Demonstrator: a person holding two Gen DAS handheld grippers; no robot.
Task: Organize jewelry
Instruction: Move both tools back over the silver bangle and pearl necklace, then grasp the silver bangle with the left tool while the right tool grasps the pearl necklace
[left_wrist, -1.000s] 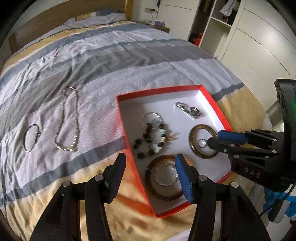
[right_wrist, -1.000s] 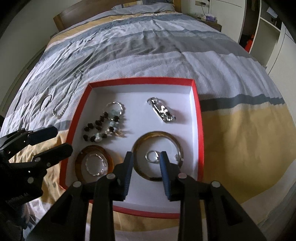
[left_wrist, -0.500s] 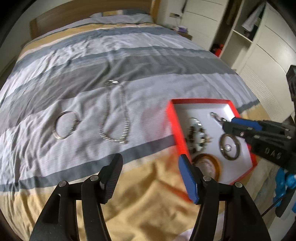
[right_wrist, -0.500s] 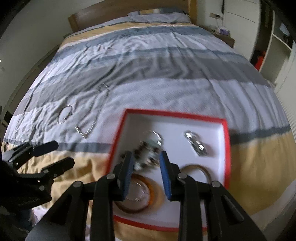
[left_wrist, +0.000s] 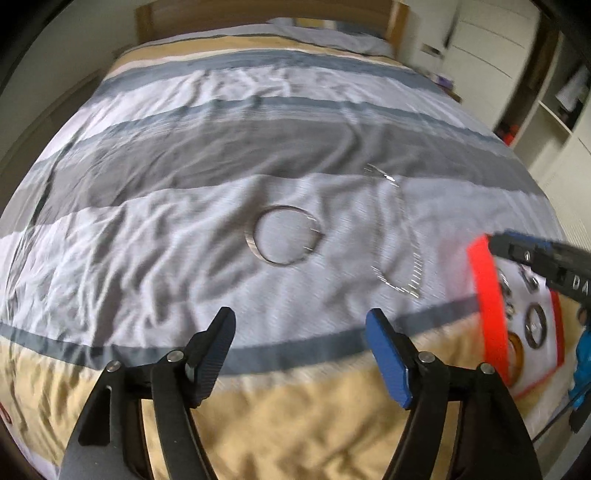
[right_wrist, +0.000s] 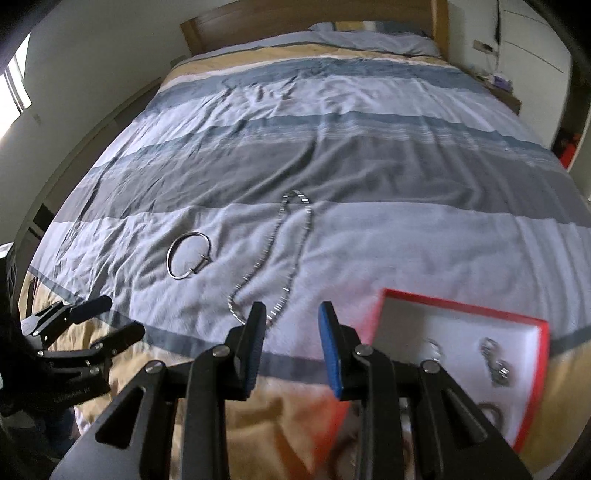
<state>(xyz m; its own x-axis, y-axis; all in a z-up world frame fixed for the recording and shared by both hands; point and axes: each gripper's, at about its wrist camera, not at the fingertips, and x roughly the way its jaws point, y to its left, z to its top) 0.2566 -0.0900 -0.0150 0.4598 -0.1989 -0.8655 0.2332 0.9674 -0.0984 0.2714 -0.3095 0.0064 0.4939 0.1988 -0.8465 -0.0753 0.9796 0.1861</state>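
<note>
While both jaws gape empty | left gripper (left_wrist: 300, 325) faces bangle (left_wrist: 283, 235) | right gripper (right_wrist: 291, 319) over necklace (right_wrist: 273, 254) (on bedspread)

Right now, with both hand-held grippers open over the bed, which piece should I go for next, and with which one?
Probably ease the left hand-held gripper forward and down onto the round silver bangle. It lies loose on the striped bedspread, almost straight ahead of those open fingers, outside the red-rimmed white tray. The silver chain necklace sits nearer the right hand-held gripper and can follow.
</note>
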